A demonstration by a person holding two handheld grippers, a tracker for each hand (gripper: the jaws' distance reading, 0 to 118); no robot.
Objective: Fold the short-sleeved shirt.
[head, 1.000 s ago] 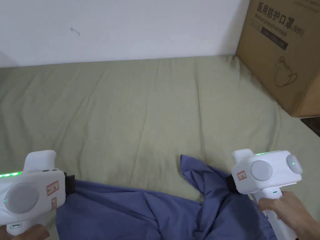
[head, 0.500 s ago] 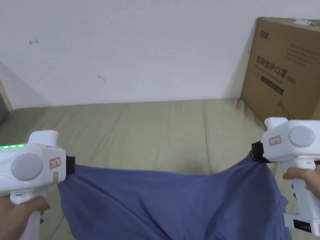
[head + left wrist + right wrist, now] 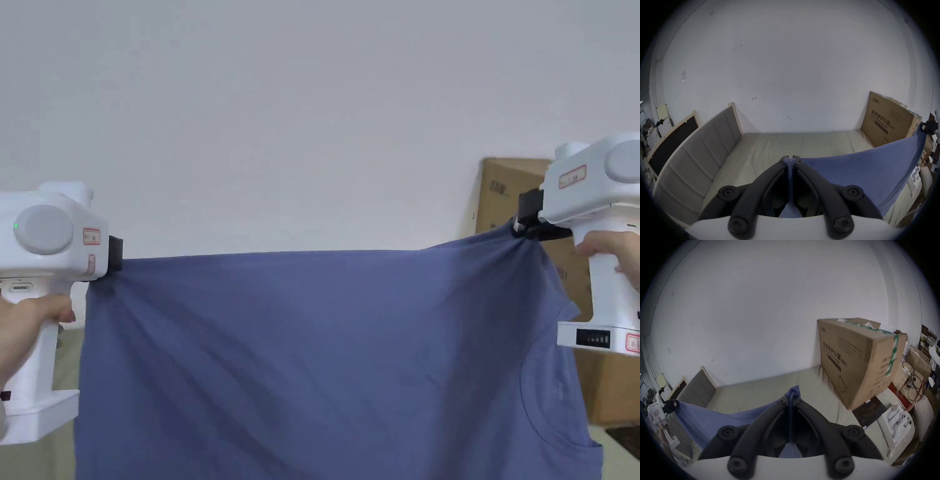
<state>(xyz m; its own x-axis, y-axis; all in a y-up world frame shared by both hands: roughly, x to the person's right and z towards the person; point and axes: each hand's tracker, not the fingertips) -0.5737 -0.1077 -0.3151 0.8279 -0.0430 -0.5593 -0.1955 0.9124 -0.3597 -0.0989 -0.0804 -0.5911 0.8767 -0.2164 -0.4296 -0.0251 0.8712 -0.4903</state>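
1. The left gripper has its two black jaws pressed together on a bunched corner of the blue shirt; in the left gripper view a thin ridge of cloth runs between the jaws from tip to base.
2. The right gripper is likewise closed tight on the shirt's opposite corner, with a small tuft of fabric poking out past the jaw tips in the right gripper view.
3. Both grippers have glossy white plastic pistol-shaped bodies with matte black, curved jaw arms joined by round bolts; a hand wraps the left handle and another hand the right.
4. The shirt hangs in the air between the two grippers, above the bed, its top edge pulled nearly straight. The cloth is soft, matte knit with faint diagonal tension creases. Its round collar shows sideways toward the right gripper's side.
5. The bed below the shirt is covered with a pale olive sheet, lightly wrinkled.
6. A padded grey headboard with stitched panels stands at the bed's left end.
7. A large brown cardboard box, sealed with green-printed tape, sits on the bed's right end against the plain white wall.
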